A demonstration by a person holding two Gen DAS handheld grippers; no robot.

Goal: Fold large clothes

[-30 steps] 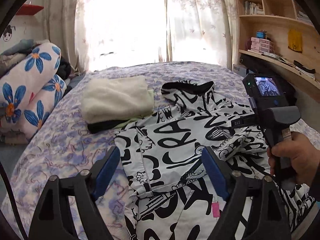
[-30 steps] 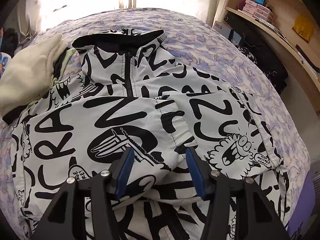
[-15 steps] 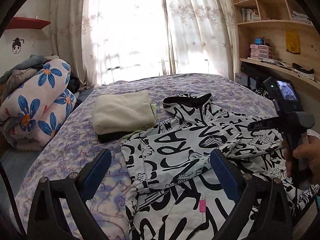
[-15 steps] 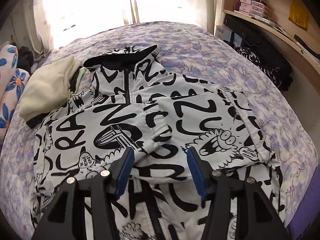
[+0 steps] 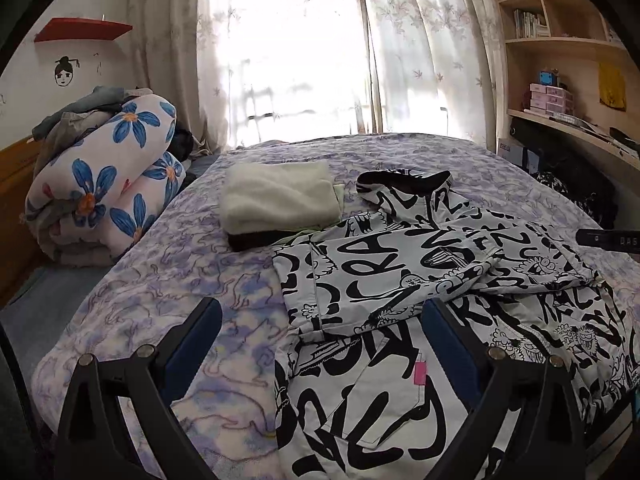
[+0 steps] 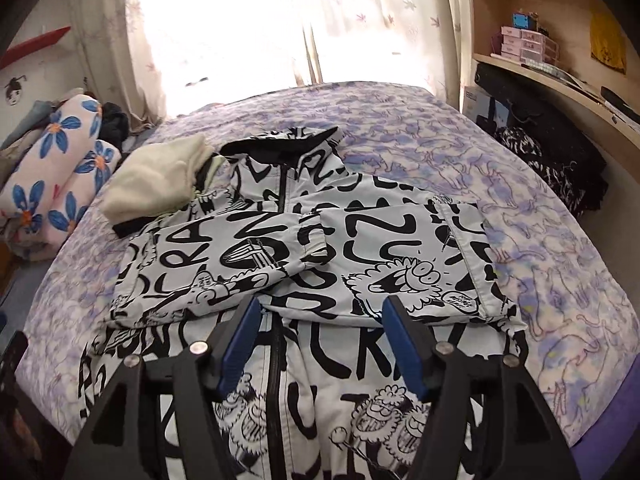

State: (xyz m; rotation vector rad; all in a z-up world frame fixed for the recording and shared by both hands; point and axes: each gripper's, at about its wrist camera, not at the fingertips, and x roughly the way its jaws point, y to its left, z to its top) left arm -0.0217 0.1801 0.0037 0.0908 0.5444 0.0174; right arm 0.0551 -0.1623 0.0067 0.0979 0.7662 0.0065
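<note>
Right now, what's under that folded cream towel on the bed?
A dark folded garment shows along the cream towel near edge, and a pale green layer peeks out beside it. How far either runs underneath is covered.

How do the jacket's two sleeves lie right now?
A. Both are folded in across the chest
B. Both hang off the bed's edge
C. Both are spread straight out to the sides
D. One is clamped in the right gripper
A: both sleeves lie folded across the front of the jacket on the bed, cuffs meeting near the zip.
</note>
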